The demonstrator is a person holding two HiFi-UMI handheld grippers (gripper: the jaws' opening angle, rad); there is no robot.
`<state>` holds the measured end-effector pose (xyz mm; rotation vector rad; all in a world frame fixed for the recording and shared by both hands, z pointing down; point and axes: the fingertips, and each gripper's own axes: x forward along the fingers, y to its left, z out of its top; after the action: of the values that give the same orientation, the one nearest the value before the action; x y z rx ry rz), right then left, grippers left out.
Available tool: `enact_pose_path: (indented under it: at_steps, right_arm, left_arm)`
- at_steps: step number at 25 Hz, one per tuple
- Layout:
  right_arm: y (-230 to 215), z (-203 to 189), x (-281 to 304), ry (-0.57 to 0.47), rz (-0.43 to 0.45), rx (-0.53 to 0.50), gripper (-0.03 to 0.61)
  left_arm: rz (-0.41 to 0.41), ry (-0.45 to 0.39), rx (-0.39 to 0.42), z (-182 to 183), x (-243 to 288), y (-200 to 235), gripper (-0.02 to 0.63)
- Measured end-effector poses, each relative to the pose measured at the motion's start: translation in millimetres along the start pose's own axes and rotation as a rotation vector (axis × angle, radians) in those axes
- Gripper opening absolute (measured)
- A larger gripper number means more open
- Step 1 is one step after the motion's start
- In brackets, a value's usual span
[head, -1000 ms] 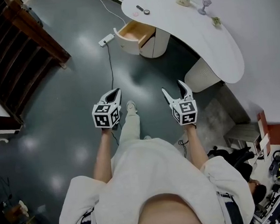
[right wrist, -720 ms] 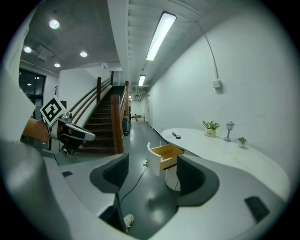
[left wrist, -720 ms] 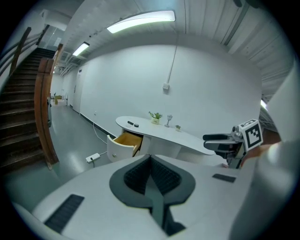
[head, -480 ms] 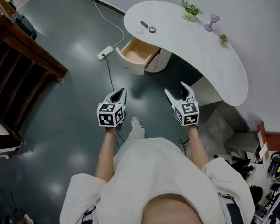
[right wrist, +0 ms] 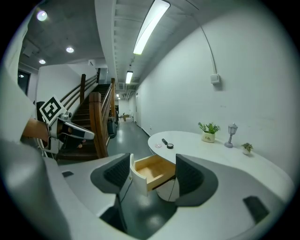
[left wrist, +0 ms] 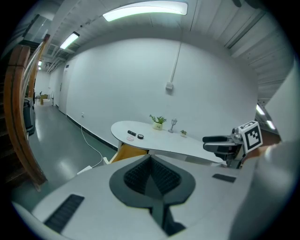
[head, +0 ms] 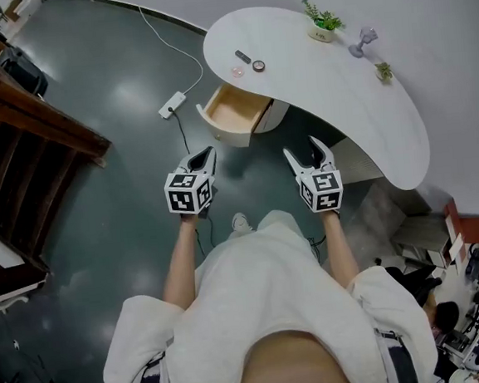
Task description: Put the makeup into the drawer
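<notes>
**Approach to the table, head view with both gripper views.** Against the two earlier head views, the white table [head: 344,102] and its open drawer [head: 237,112] are now seen closer to both grippers. The person's step is carried further forward over the dark floor. An approach is therefore judged to be in hand, and no grasp has been started.

The left gripper [head: 207,153] is held with its pads pressed together and nothing is caught between them. The right gripper [head: 300,146] is held wide apart. Its jaws have just been drawn in a little, and only the distant drawer is framed in the gap.

The makeup is found lying untouched on the tabletop above the drawer, well apart from both grippers. It consists of a pink disc [head: 238,69], a dark stick [head: 244,57] and a round compact [head: 258,65]. The drawer interior is shown bare where it can be seen, so the whole task is judged still to be done.

**Writing.** Black-and-white square markers are borne on the left cube [head: 190,192] and the right cube [head: 321,192]. A small mark is carried on the plant pot [right wrist: 208,136], but it is too small to be read. No brand can be made out elsewhere.
</notes>
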<state>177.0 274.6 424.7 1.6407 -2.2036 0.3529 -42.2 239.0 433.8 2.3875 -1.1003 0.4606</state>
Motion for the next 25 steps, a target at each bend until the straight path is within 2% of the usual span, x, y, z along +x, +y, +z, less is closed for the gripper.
enact_pose_path:
  at_steps: [5, 11, 18, 25]
  right_arm:
    - [-11, -2, 32, 0.037, 0.004, -0.006, 0.287]
    - [-35, 8, 88, 0.041, 0.038, -0.014, 0.290]
    - [-73, 37, 177, 0.052, 0.104, -0.024, 0.295]
    - [-111, 58, 250, 0.092, 0.175, -0.030, 0.296]
  left_arm:
    - [-0.006, 0.018, -0.009, 7, 28, 17, 0.011]
    - [0.028, 0.024, -0.019, 24, 67, 44, 0.011]
    - [0.091, 0.026, -0.037, 71, 126, 87, 0.011]
    - [0.142, 0.041, -0.067, 113, 184, 112, 0.011]
